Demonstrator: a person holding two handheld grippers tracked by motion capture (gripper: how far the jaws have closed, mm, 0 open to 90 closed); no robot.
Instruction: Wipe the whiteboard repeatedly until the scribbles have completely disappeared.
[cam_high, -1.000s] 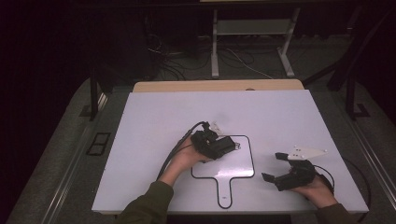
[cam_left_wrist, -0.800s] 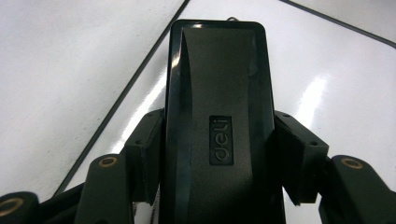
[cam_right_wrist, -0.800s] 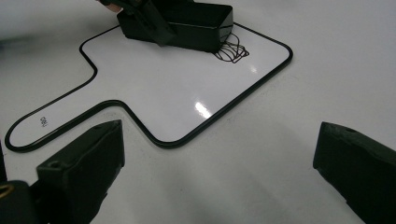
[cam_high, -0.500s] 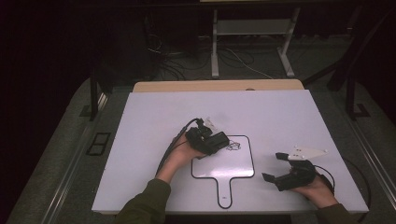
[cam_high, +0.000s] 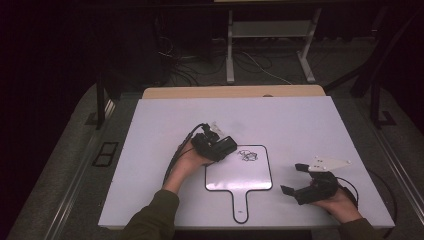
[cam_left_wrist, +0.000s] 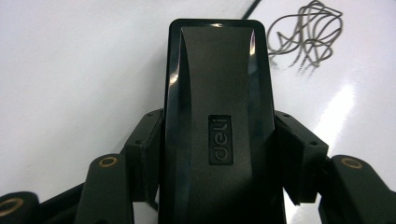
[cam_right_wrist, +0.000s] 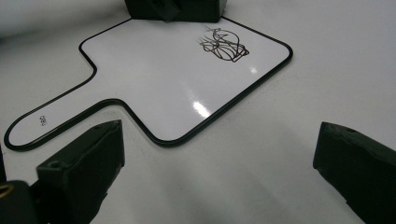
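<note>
A white paddle-shaped board (cam_high: 240, 175) with a black rim lies on the table, its handle toward me. A dark scribble (cam_high: 247, 155) marks its upper part. My left gripper (cam_high: 228, 146) is at the board's upper left corner, shut on a black eraser (cam_left_wrist: 217, 116) with a "deli" label, and the scribble (cam_left_wrist: 306, 37) lies just beyond the eraser's tip. My right gripper (cam_high: 292, 178) rests to the right of the board, open with nothing between its fingers. In the right gripper view (cam_right_wrist: 224, 158), the board (cam_right_wrist: 163, 88) and scribble (cam_right_wrist: 223, 46) lie ahead, the left gripper (cam_right_wrist: 173, 8) at the far edge.
The white tabletop (cam_high: 300, 120) has bare room on every side of the board. A wooden edge (cam_high: 235, 92) runs along its far side. Beyond it, cables and a metal stand (cam_high: 270, 45) are on the dark floor.
My left gripper slid left and slightly away with the eraser, off the board's upper part toward its corner, uncovering the scribble. The right gripper stayed still.
</note>
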